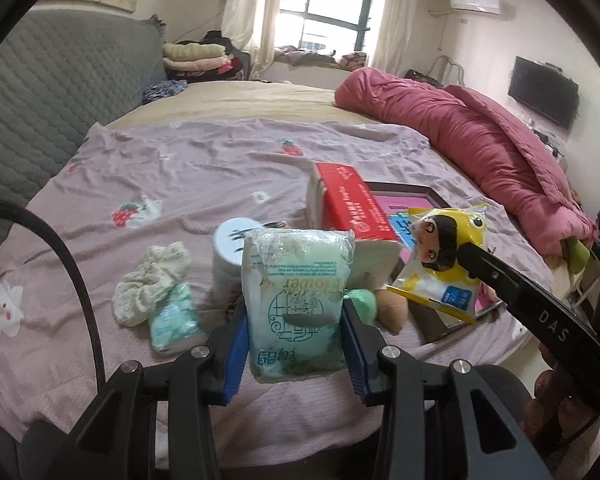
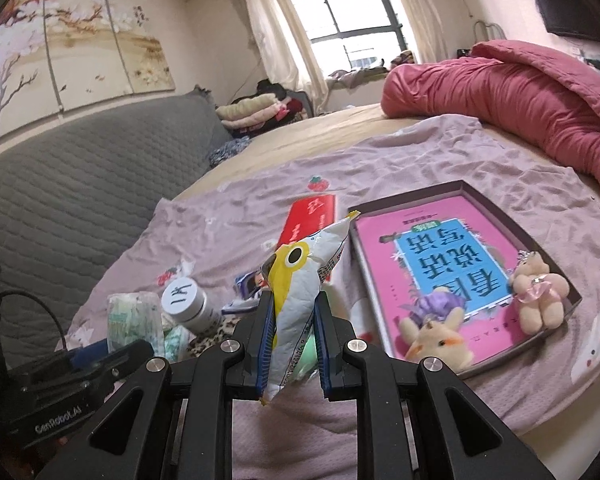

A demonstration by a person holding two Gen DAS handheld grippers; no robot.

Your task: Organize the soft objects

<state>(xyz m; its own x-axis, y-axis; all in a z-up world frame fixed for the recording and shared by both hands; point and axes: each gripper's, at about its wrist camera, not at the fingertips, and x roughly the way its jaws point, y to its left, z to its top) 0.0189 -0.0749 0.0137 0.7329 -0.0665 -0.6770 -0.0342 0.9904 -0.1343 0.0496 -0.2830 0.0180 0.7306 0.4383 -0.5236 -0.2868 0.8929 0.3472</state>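
My left gripper (image 1: 295,320) is shut on a pale green tissue pack (image 1: 296,304) and holds it upright above the lilac bed sheet (image 1: 204,168). My right gripper (image 2: 294,300) is shut on a yellow and white cartoon snack packet (image 2: 300,280), also lifted off the bed. The left wrist view shows that packet (image 1: 448,264) at the right, pinched by the right gripper's black finger (image 1: 484,268). In the right wrist view the left gripper (image 2: 112,356) sits at the lower left with its tissue pack (image 2: 134,320).
A dark shallow box (image 2: 512,216) holds a pink book (image 2: 432,264), a plush bear (image 2: 540,292) and a purple-haired plush (image 2: 440,336). Nearby lie a red carton (image 1: 352,204), a white bottle (image 1: 230,256), a cream cloth (image 1: 152,284), a small green pack (image 1: 174,320) and a green ball (image 1: 362,300). A red duvet (image 1: 480,128) is piled at the right.
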